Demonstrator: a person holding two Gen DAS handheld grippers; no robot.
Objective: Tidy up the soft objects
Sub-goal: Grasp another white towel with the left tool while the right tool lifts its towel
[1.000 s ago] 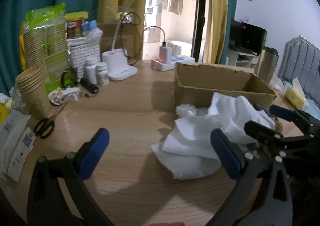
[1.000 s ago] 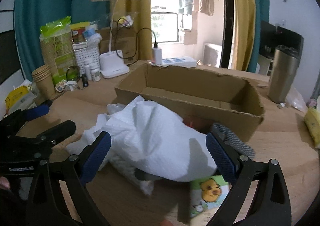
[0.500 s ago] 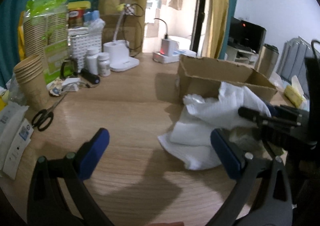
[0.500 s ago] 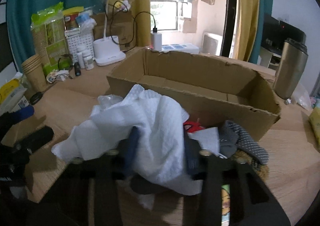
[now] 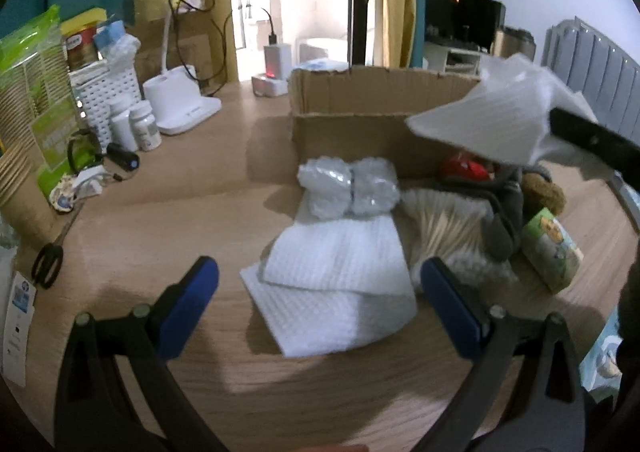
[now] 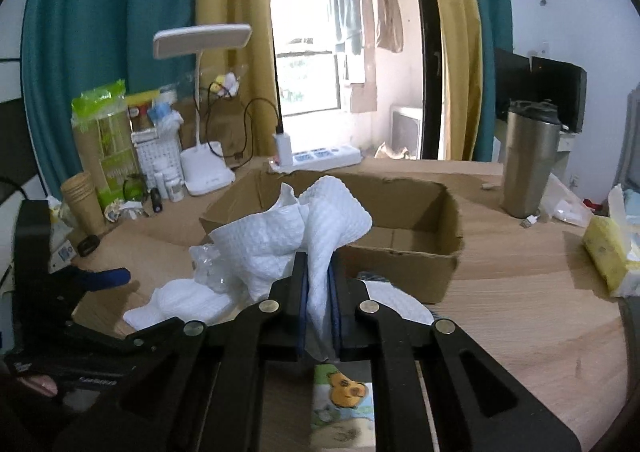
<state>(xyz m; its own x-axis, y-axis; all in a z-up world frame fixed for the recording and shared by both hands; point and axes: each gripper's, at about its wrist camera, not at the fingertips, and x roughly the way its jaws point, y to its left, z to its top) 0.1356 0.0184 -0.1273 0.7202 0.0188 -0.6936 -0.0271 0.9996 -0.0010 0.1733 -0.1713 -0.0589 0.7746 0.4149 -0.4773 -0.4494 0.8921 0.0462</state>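
Observation:
My right gripper [image 6: 319,292] is shut on a white waffle cloth [image 6: 296,232] and holds it lifted in front of the open cardboard box [image 6: 400,212]. In the left wrist view the lifted cloth [image 5: 484,120] hangs at the upper right, before the box [image 5: 360,120]. My left gripper [image 5: 316,304] is open and empty, low over a second folded white cloth [image 5: 332,284] on the table. Behind that cloth lie a clear plastic-wrapped bundle [image 5: 348,188], a fluffy cream item [image 5: 444,224], a grey cloth [image 5: 508,208], a red item [image 5: 464,168] and a green printed pack [image 5: 552,248].
At the left stand paper cups [image 5: 16,180], a white basket [image 5: 104,92], pill bottles [image 5: 136,128], a lamp base [image 5: 180,104] and scissors [image 5: 52,256]. A steel tumbler [image 6: 528,160] and a yellow tissue pack [image 6: 608,248] stand to the right of the box.
My right gripper closed on the top white cloth and lifted it off the pile toward the box, uncovering the items beneath. My left gripper moved in closer to the remaining folded cloth.

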